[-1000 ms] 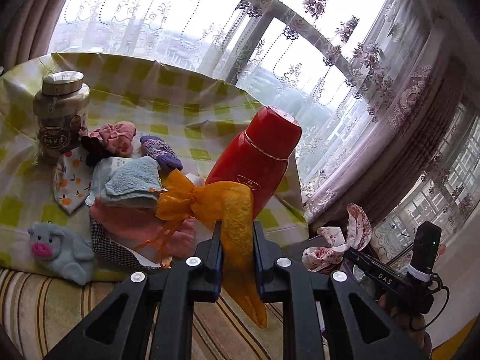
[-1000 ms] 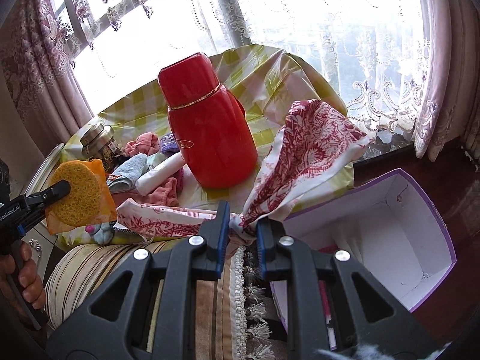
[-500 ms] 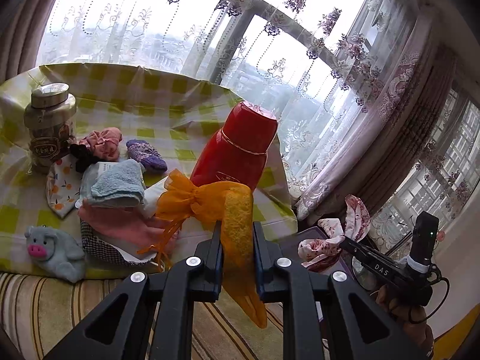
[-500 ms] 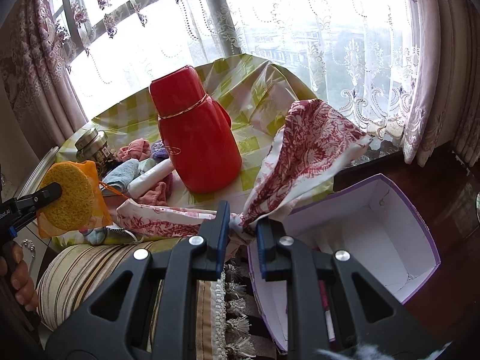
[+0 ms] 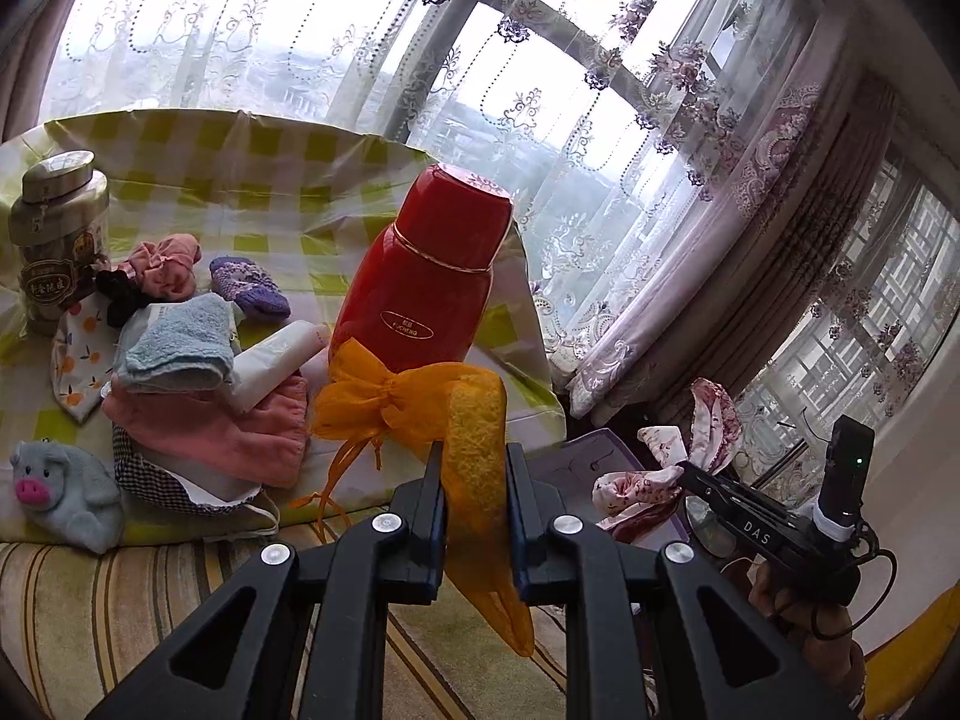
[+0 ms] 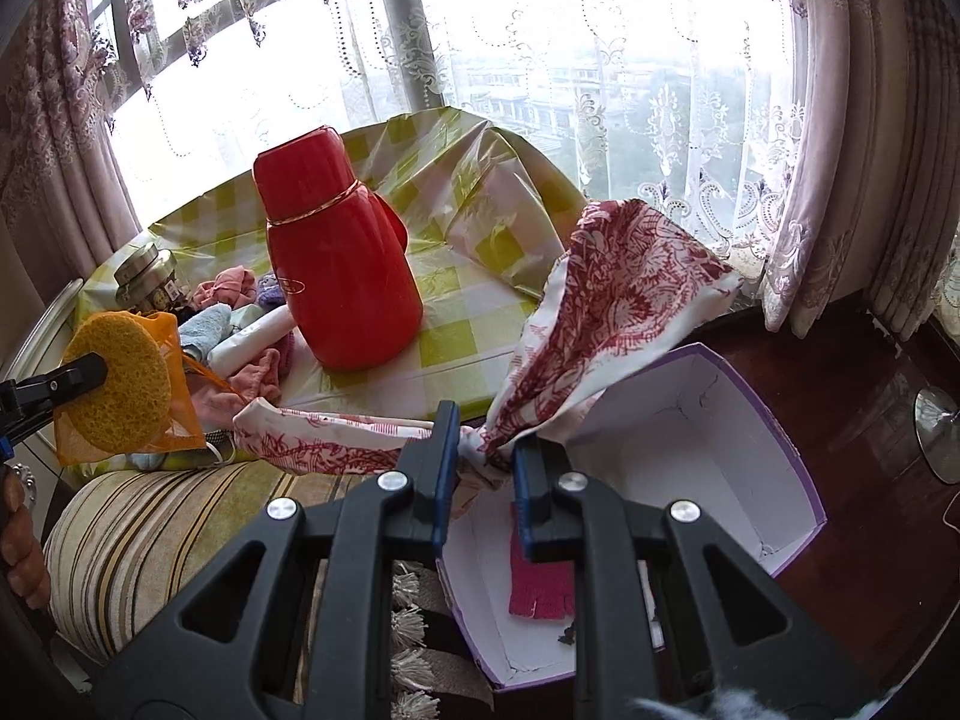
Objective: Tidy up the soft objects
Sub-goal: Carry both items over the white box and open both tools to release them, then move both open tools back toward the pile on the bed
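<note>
Since a second ago both my tongs have drawn back from the checked table point(image 5: 252, 180), and the purple box point(image 6: 774, 438) now shows more of its white inside beneath my right gripper point(image 6: 483, 462). My left gripper point(image 5: 474, 480) is clamped narrow on a yellow sponge in an orange mesh bag point(image 5: 474, 450), its bow flaring in front of the red thermos point(image 5: 426, 288); in the right view the same bag point(image 6: 120, 384) hangs off to the left, over the table's near edge. My right gripper pinches the red-and-white floral cloth point(image 6: 612, 300) at its bunched middle, one end lifted high, the other trailing left; it hangs over the near corner of the open box, where a pink knitted piece point(image 6: 540, 588) lies on the floor. On the table, left of the thermos, sit a blue towel point(image 5: 180, 342), a pink cloth point(image 5: 222, 432), a pink scrunchie point(image 5: 168, 264), a purple knit item point(image 5: 252, 288), a grey plush pig point(image 5: 60, 492) and a metal tin point(image 5: 57, 234).
</note>
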Motion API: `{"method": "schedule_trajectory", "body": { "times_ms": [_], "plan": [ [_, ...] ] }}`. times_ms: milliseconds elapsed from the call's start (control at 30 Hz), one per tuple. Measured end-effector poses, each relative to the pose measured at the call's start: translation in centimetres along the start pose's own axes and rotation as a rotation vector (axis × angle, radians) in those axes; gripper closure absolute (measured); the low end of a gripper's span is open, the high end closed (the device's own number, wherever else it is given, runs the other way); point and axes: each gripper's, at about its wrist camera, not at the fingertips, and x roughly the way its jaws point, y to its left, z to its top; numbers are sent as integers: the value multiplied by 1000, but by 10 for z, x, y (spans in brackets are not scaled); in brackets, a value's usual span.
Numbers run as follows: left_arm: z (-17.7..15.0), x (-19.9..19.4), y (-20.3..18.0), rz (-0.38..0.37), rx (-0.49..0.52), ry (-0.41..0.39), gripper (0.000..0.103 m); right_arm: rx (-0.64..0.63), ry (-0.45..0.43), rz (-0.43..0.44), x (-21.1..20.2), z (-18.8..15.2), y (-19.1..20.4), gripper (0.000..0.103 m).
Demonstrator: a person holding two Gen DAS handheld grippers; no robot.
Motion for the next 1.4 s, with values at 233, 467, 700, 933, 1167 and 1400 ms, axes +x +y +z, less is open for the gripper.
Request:
{"method": "schedule_trajectory", "body": {
  "times_ms": [233,467,700,933,1167,1400],
  "plan": [
    [-6,11,-5,-42,-11,30,86,-23,14,-69,-5,-9,-16,83],
    [-16,35,-15,-116,-49,96,86,-48,38,-152,-2,-20,-34,83],
    [-29,62,-38,-178,-45,172,86,-43,53,-225,-2,-29,-56,83],
    [-41,87,-68,-218,-4,245,86,-26,66,-249,-1,-32,-67,81],
    [-41,101,-81,-256,12,280,68,-5,69,-261,-1,-33,-74,50],
    [-42,95,-72,-237,-10,272,55,-1,70,-250,-1,-34,-73,46]
  ]
}}
